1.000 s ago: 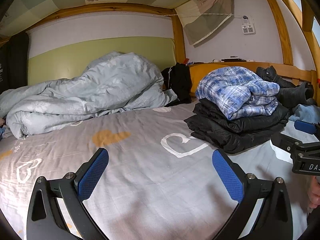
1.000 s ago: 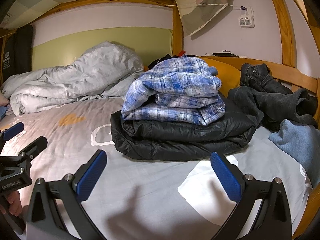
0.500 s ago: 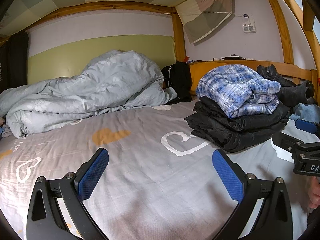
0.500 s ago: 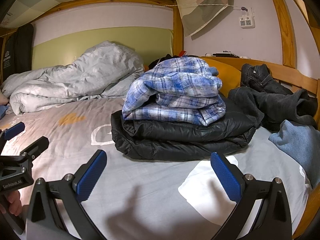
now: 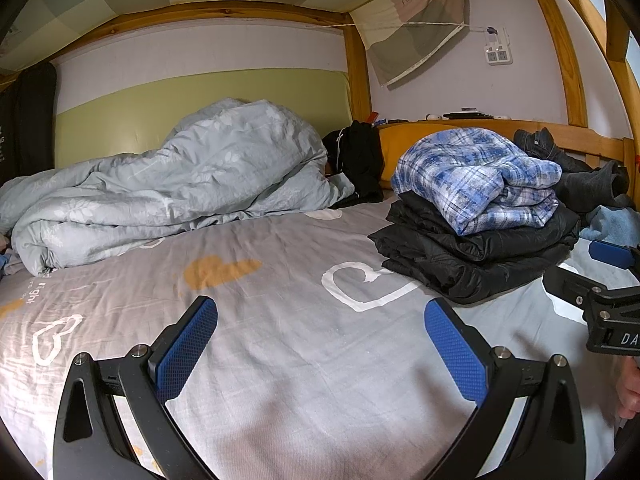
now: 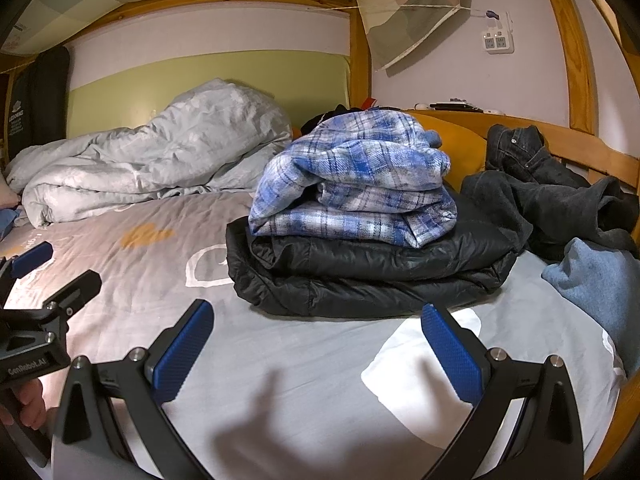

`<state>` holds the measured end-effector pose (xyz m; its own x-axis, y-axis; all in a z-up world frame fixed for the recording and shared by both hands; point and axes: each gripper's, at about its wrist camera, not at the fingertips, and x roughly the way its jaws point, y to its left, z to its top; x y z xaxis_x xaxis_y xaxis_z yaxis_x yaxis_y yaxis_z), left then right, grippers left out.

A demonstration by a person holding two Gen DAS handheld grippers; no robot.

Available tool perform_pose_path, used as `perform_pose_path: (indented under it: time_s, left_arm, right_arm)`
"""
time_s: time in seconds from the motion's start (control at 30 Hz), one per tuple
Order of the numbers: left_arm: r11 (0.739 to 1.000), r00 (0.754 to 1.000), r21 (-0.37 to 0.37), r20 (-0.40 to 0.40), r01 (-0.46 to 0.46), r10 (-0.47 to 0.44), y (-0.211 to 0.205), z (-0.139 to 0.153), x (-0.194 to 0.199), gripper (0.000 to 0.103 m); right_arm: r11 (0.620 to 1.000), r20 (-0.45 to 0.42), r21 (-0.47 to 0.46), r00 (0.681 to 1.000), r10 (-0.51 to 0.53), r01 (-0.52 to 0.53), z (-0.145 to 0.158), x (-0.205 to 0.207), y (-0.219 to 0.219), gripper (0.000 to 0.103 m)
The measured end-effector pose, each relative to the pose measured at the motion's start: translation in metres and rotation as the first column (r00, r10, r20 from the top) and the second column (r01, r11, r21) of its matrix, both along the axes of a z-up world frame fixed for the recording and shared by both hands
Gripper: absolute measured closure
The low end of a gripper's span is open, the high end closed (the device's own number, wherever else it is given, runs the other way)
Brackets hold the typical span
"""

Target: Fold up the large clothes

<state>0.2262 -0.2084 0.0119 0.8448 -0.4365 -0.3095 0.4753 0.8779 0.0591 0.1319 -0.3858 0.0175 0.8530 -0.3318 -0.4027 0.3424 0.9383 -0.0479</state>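
Folded clothes sit in one stack on the grey heart-print bedsheet: a blue plaid shirt lying on top of a black padded jacket. In the right wrist view the stack fills the centre of the frame, just above and beyond the right gripper, whose blue-padded fingers are spread wide apart and grasp nothing; bare sheet shows between them. In the left wrist view the same stack lies at centre right, above and to the right of the left gripper, which is likewise released and empty over the sheet.

The plaid shirt is folded into a thick rounded bundle with layered edges showing at its right end. The jacket beneath is folded flat in several glossy, puffy layers, wider than the shirt. Loose dark jeans and a blue garment lie unfolded at the right of the frame, beside the stack. A crumpled pale duvet is heaped at upper left.
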Motion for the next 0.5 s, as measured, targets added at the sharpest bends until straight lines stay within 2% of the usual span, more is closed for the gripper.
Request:
perform_pose_path:
  time_s: [0.5]
  left_arm:
    - [1.000,1.000,-0.002,-0.013,0.000,0.000,0.0008,-0.0032,0.0007,0.000]
  right_arm:
    - [1.000,0.002,-0.001,1.000,0.003,-0.003,0.0017,-0.0015,0.0017,0.000]
